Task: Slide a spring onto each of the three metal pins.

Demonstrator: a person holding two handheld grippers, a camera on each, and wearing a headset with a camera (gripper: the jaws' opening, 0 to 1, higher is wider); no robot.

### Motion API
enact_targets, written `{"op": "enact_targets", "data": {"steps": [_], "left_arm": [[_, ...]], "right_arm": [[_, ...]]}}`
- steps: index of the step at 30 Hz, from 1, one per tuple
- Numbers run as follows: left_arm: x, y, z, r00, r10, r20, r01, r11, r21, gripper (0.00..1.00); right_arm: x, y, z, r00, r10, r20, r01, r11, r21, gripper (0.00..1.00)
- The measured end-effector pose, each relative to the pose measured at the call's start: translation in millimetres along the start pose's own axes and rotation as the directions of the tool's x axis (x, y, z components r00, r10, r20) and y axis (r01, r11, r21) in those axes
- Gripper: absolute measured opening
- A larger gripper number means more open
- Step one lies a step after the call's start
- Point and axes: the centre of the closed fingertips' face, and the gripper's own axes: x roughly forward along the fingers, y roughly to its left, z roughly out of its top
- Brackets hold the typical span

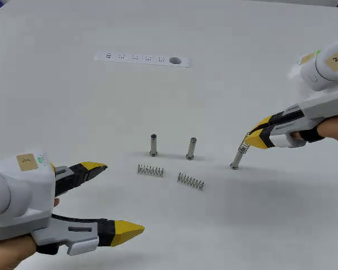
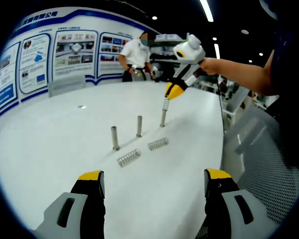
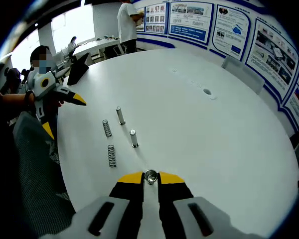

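Observation:
Two metal pins stand upright mid-table, one on the left (image 1: 153,145) and one on the right (image 1: 191,148). In front of them lie two loose springs, the left one (image 1: 150,170) and the right one (image 1: 190,180). A third pin (image 1: 236,158) leans further right, with spring coils (image 1: 243,147) around its top. My right gripper (image 1: 249,138) is shut on that spring at the pin's top (image 3: 150,177). My left gripper (image 1: 115,197) hovers open and holds nothing, near the table's front left, well short of the springs (image 2: 128,157).
The white round table (image 1: 73,101) has a flush socket strip (image 1: 141,58) at the back. A person (image 2: 136,59) stands beyond its far edge. A mesh chair back (image 2: 269,164) stands by the near edge.

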Motion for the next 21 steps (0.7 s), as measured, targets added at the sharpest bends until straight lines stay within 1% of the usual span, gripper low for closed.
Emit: {"op": "enact_targets", "data": {"steps": [6,10,14,21], "left_arm": [[0.7,0.7,0.3,1.0,0.0,0.001,0.0,1.0,-0.002,0.84],[1.3,0.7,0.1,1.0,0.0,0.0,0.0,1.0,-0.001,0.84],[1.3,0.6,0.0,1.0,0.0,0.0,0.0,1.0,-0.002,0.84],[1.0,0.9,-0.6,1.0,0.002,-0.001,-0.002,1.0,-0.002,0.84]], "right_arm": [[8.4,-2.7,-5.6,0.9999,-0.002,-0.015,0.002,1.0,0.003,0.11],[13.8,-3.6,-8.0,0.9999,-0.001,-0.014,0.001,1.0,0.009,0.11],[19.5,-5.0,-12.5,0.9997,-0.011,-0.024,0.012,1.0,0.005,0.11],[27.2,-5.0,-17.3,0.9997,-0.01,-0.022,0.011,1.0,0.022,0.11]]}}
